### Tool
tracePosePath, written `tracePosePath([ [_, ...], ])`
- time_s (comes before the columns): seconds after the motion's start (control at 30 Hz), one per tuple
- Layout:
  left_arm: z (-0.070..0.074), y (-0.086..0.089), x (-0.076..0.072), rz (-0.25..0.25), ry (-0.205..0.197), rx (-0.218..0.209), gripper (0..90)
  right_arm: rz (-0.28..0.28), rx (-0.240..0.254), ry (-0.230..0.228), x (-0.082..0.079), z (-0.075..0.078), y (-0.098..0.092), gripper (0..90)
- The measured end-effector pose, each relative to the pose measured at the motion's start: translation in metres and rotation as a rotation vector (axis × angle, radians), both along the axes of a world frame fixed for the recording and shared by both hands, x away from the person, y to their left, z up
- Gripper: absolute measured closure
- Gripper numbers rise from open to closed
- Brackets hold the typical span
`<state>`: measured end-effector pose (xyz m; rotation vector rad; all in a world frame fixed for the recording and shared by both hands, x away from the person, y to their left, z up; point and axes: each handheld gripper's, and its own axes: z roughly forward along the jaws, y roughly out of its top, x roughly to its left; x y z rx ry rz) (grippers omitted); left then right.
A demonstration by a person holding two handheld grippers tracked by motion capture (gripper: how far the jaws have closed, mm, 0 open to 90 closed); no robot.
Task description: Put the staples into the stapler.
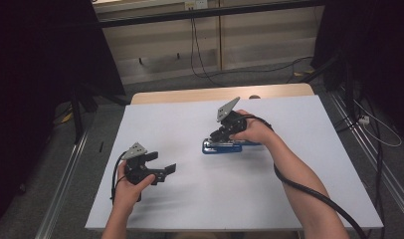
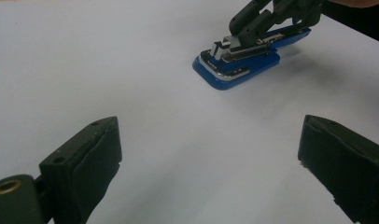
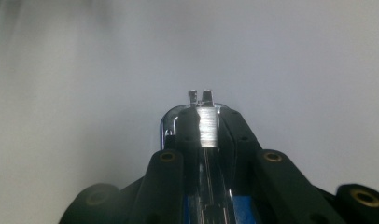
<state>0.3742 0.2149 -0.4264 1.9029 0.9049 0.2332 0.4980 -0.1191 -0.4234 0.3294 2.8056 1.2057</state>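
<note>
My right tool [image 1: 221, 135] is clamped on the metal top of the blue stapler [image 1: 221, 147], which lies mid-tabletop [image 1: 190, 199]. My left tool [image 1: 162, 169] hangs wide open and empty, well apart from it, near the left edge.

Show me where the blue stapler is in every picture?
High view: the blue stapler lies mid-table, just right of centre, under the right gripper.
Left gripper view: upper right, on the white table, with the right gripper's jaws closed on its metal top.
Right gripper view: bottom centre, clamped between the black jaws, its silver nose pointing away.
Shared landmark: the white table.
</note>
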Motion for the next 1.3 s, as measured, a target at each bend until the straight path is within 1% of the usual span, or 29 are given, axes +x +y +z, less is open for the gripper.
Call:
tracePosePath([
  [0.07,-0.0003,0.0002,0.0003,0.002,-0.001,0.000,6.2,0.002,-0.006,-0.004,0.0002,0.0005,0.0005,79.2],
  [0.17,-0.0003,0.0000,0.0003,0.001,-0.001,-0.002,6.2,0.013,-0.002,-0.005,0.0006,0.0007,0.0013,79.2],
  [0.33,-0.0004,-0.0007,0.0004,-0.004,0.000,0.008,6.2,0.019,-0.007,-0.010,0.0009,0.0005,0.0023,79.2],
  [0.53,-0.0006,-0.0005,0.0004,0.000,-0.001,0.002,6.2,0.030,-0.003,-0.010,0.0007,0.0010,0.0021,79.2],
  [1.07,-0.0010,-0.0017,0.0004,-0.002,0.001,0.006,6.2,0.039,-0.004,-0.013,0.0016,-0.0027,0.0051,79.2],
  [1.3,-0.0014,-0.0023,0.0003,-0.004,0.002,0.006,6.2,0.033,-0.005,-0.011,0.0013,-0.0041,0.0059,79.2],
])
